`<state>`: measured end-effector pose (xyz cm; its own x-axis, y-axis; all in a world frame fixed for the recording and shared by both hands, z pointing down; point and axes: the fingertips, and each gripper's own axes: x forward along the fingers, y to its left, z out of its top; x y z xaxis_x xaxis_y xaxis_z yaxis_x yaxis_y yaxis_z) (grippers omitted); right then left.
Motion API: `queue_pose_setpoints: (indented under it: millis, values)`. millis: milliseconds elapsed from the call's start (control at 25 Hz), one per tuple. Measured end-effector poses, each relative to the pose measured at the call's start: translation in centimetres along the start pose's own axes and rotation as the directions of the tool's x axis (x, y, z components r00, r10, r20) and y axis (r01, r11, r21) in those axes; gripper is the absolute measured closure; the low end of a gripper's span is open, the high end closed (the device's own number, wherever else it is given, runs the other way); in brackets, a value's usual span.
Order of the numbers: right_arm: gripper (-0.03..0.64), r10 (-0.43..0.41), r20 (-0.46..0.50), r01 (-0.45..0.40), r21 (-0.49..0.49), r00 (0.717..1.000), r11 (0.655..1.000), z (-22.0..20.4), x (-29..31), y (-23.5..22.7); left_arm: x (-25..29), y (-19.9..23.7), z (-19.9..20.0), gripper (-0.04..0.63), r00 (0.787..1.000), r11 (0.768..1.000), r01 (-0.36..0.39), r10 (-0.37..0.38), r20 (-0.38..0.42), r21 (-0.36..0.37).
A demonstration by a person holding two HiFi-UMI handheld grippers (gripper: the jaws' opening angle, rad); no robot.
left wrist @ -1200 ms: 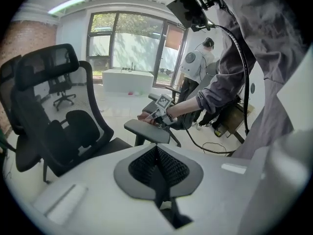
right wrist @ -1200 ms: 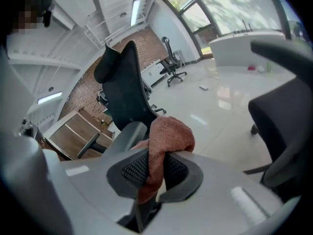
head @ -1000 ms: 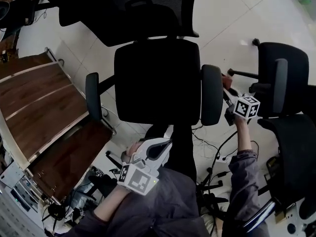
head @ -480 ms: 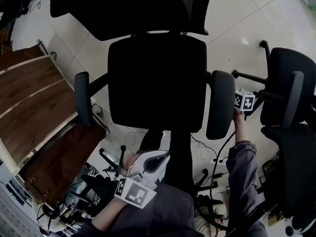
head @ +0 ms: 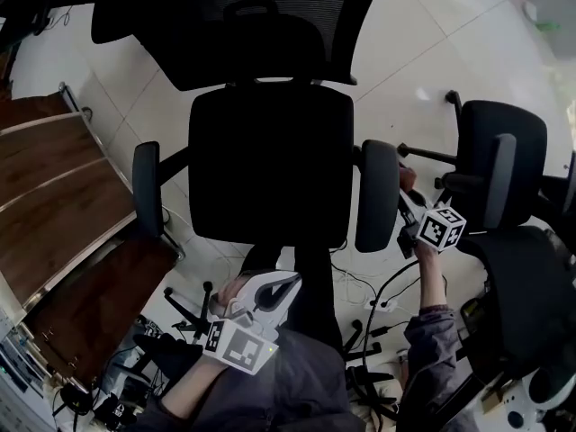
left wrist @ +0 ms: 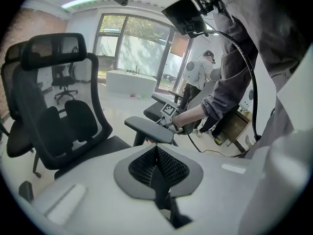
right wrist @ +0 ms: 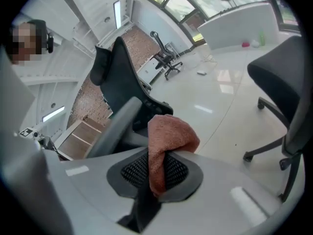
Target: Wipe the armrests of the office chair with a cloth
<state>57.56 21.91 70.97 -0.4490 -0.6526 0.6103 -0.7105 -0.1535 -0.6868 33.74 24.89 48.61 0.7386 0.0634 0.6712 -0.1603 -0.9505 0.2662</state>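
Observation:
The black office chair (head: pixel 270 165) stands below me with its left armrest (head: pixel 146 187) and right armrest (head: pixel 378 196). My right gripper (head: pixel 409 192) sits just outside the right armrest, shut on a pinkish-orange cloth (head: pixel 407 176). In the right gripper view the cloth (right wrist: pixel 166 141) bulges out of the gripper (right wrist: pixel 156 173), with the grey armrest (right wrist: pixel 115 126) close on its left; contact cannot be told. My left gripper (head: pixel 279 286) hangs near my body below the seat. In the left gripper view this gripper (left wrist: pixel 157 155) is shut and empty, facing the right armrest (left wrist: pixel 149 129).
A second black chair (head: pixel 499 169) stands close on the right, and another (head: pixel 531 286) at lower right. A wooden desk (head: pixel 63 205) fills the left side. Cables (head: pixel 387 286) lie on the tiled floor under the chair. A person (left wrist: pixel 203 72) stands far off.
The right gripper with the cloth was tucked against the armrest's outer side half a second ago and now sits slightly out and nearer me. The left gripper has stayed put.

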Motion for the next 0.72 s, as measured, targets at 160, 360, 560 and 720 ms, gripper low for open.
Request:
queue_pose_setpoints:
  millis: [160,360,560,720]
  values:
    - [0.572,0.010,0.070,-0.011,0.016,0.998,1.000,1.4,-3.7,1.9,-0.7,0.0,0.8,0.580,1.000,1.000,-0.006,0.005,0.011,0.019]
    - [0.572,0.016,0.080,-0.019,0.038,0.997,0.999,1.7,-3.0,1.4,-1.0,0.1,0.7,0.580,1.000,1.000,-0.003,0.003,-0.006,0.017]
    - [0.572,0.023,-0.008,-0.023,0.061,1.000,0.998,0.4,3.5,-2.4,-0.1,0.7,-0.1,0.580,0.999,1.000,0.003,-0.004,-0.038,-0.006]
    - [0.572,-0.006,-0.072,0.013,0.100,0.997,0.995,-0.5,8.4,-6.5,0.9,1.2,-0.9,0.580,0.998,0.999,0.008,-0.010,-0.060,-0.034]
